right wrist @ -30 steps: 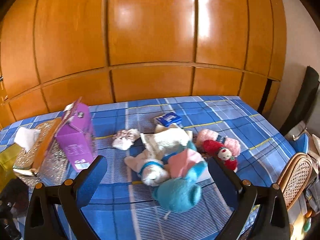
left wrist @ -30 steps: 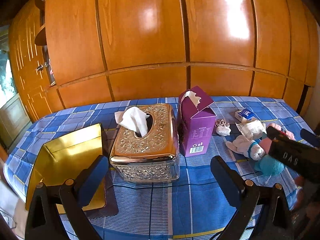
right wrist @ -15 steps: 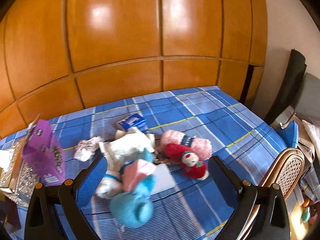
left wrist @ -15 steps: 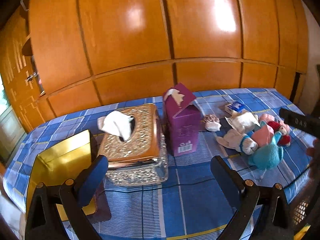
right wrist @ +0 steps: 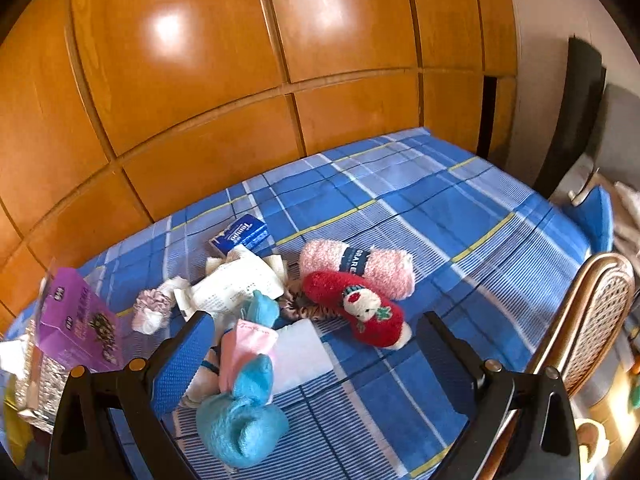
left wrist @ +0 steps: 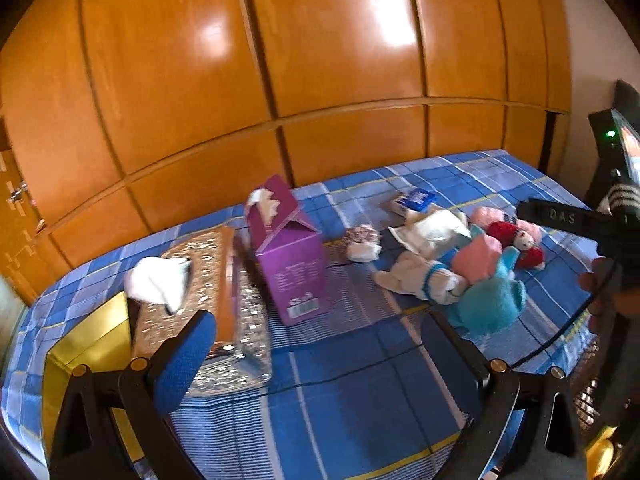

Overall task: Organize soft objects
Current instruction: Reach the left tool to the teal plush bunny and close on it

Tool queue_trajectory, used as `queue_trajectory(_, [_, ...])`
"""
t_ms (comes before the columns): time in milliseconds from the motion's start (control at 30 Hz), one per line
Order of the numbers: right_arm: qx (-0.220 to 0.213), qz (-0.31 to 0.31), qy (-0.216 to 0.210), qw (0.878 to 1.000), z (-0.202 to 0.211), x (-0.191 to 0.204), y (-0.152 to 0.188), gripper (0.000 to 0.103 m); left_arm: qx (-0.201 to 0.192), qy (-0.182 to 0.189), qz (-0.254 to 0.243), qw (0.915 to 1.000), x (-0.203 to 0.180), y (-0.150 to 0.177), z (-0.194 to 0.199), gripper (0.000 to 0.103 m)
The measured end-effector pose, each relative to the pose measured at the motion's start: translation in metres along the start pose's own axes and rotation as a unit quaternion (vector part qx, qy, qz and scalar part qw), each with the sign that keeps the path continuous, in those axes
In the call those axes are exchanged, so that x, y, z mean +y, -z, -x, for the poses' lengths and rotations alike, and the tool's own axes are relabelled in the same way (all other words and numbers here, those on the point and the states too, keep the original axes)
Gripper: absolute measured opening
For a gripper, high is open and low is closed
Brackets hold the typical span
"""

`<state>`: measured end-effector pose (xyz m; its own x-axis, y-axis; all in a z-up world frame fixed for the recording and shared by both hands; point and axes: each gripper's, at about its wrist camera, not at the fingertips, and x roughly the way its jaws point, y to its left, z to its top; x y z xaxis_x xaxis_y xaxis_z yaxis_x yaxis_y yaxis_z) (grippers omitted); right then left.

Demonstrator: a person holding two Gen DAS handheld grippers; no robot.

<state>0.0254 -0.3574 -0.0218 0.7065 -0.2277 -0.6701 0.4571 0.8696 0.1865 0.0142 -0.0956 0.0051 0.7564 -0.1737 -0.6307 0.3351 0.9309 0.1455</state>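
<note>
A heap of soft things lies on the blue plaid tablecloth (right wrist: 440,208): a blue plush toy (right wrist: 240,424) (left wrist: 492,300), a pink pouch (right wrist: 248,340), a red sock with a bear face (right wrist: 360,312) (left wrist: 520,240), a pink fuzzy sock roll (right wrist: 360,264), a white plush (left wrist: 416,276), a white packet (right wrist: 236,284) and a small frilly scrunchie (right wrist: 150,308) (left wrist: 362,242). My right gripper (right wrist: 316,364) is open and empty, just in front of the heap. My left gripper (left wrist: 320,352) is open and empty, above the cloth in front of the purple carton.
A purple carton (left wrist: 288,248), an ornate gold tissue box (left wrist: 200,292) and a gold bag (left wrist: 88,356) stand at the left. A small blue tissue pack (right wrist: 240,234) lies behind the heap. A wooden panelled wall (right wrist: 240,80) backs the table. A rattan chair (right wrist: 592,320) stands at the right edge.
Both views have swung to the right. The soft heap now sits further left and lower in the right wrist view, closer to the fingers. Both grippers stayed open.
</note>
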Motion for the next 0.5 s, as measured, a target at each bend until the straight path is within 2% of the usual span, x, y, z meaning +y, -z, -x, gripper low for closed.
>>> queue_trajectory(167, [-0.004,-0.075,-0.059,0.995,0.0,-0.025,-0.003,0.102,0.036,0.097,-0.003,0.9947,-0.013,-0.014,-0.018,0.103])
queue_trajectory(267, [0.0,-0.118,-0.083,0.989,-0.002,-0.039,-0.003,0.103,0.055,0.124,-0.015,0.9906,-0.025,-0.025,-0.034,0.103])
queue_trajectory(367, [-0.012,-0.134,-0.088,0.987,0.001,-0.045,-0.002,0.102,0.066,0.15,-0.021,0.9862,-0.035,-0.032,-0.048,0.102])
queue_trajectory(433, [-0.017,-0.138,-0.092,0.986,0.001,-0.047,-0.002,0.102,0.073,0.162,-0.043,0.9832,-0.047,-0.035,-0.058,0.097])
queue_trajectory(500, [-0.024,-0.145,-0.096,0.984,0.002,-0.05,-0.002,0.102,0.086,0.186,-0.064,0.9767,-0.062,-0.038,-0.069,0.083])
